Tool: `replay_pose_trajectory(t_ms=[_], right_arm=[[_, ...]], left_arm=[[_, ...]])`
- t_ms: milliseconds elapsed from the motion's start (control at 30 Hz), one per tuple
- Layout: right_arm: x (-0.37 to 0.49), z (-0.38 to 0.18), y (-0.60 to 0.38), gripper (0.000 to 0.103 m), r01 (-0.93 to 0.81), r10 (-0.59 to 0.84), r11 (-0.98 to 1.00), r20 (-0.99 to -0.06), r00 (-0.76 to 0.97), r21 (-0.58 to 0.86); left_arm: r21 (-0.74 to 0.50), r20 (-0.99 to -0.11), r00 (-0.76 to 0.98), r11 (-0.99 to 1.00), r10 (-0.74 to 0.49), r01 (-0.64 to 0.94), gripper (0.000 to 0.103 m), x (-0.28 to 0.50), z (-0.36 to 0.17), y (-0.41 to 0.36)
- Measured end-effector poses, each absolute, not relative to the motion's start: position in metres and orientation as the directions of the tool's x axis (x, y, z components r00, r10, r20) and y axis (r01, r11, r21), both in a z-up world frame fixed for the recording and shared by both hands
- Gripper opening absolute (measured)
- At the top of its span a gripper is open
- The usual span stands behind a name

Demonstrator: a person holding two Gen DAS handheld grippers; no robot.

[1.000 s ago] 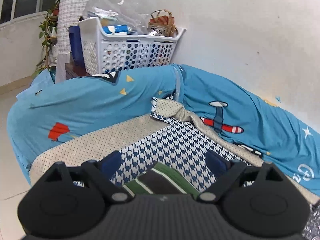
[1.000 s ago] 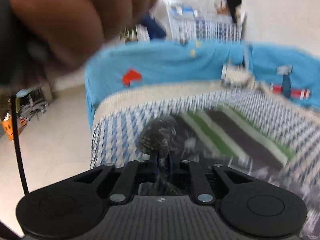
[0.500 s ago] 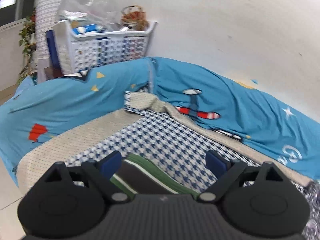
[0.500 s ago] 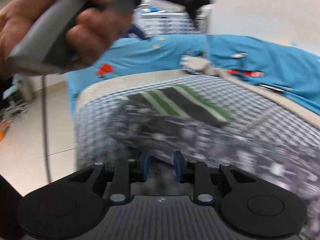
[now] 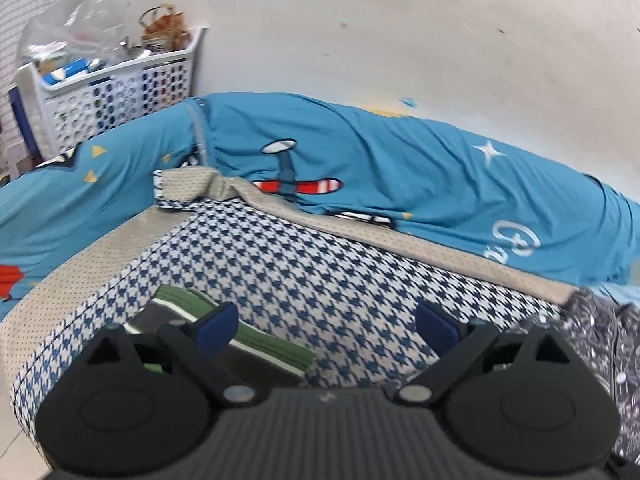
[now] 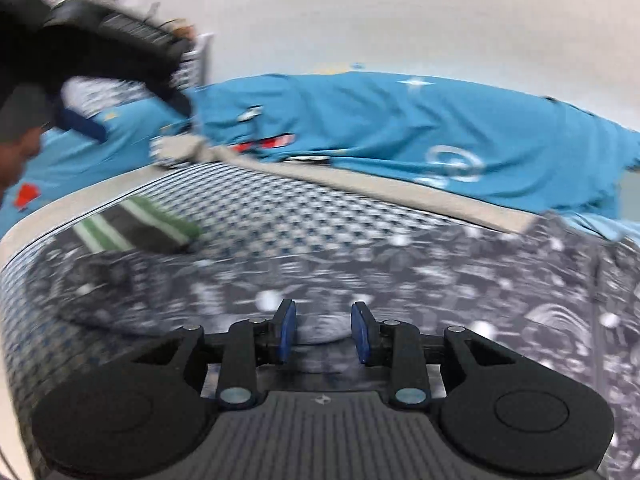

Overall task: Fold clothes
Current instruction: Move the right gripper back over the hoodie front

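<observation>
- Big dark shirt with white specks (image 6: 420,264) spread flat across the checked cover (image 5: 304,264) on the bed, reaching over to the right side; soft, light and floppy, so sure to sag and wrinkle if lifted by one spot.
- Best grabbed at a hem or corner, both sides at once.
- Blue blanket (image 5: 400,168) bunched along the wall, blocking the far side; open room in the middle of the cover.
- Small striped green cloth (image 5: 256,344), already folded, near the left edge, by the drop to the floor.
- Left gripper (image 5: 326,326) spread wide, holding nothing.
- Right gripper (image 6: 323,330) low over the shirt, just been opening, nothing pinched.
</observation>
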State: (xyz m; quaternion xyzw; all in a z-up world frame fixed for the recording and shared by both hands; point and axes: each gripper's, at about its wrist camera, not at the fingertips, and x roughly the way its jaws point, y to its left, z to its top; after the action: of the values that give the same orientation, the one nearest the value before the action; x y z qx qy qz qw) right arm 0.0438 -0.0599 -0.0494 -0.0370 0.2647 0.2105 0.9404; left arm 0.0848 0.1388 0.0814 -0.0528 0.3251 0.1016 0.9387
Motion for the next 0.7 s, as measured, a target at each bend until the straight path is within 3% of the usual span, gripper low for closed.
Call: replay_pose_trajectory(t_ms=[233,400,700], right_arm=[[0.06,-0.071,-0.074,0.03,-0.336,0.344,0.933,-0.582,0.737,0.127],[0.05,-0.083,-0.058,0.033,-0.372,0.316,0.928,-0.599,0.735,0.032],[0.046,-0.086,-0.054,0.039,-0.398,0.315,0.917,-0.599,0.736,-0.006]], left_arm=[[0.014,-0.64,0.759,0.99,0.119,-0.143,0.096,0.09,0.071,0.11],[0.048,-0.665,0.74,0.995,0.101,-0.093,0.098,0.092,0.06,0.093],[0.076,-0.674,0.734,0.996,0.084,-0.045,0.101,0.092,0.054,0.067]])
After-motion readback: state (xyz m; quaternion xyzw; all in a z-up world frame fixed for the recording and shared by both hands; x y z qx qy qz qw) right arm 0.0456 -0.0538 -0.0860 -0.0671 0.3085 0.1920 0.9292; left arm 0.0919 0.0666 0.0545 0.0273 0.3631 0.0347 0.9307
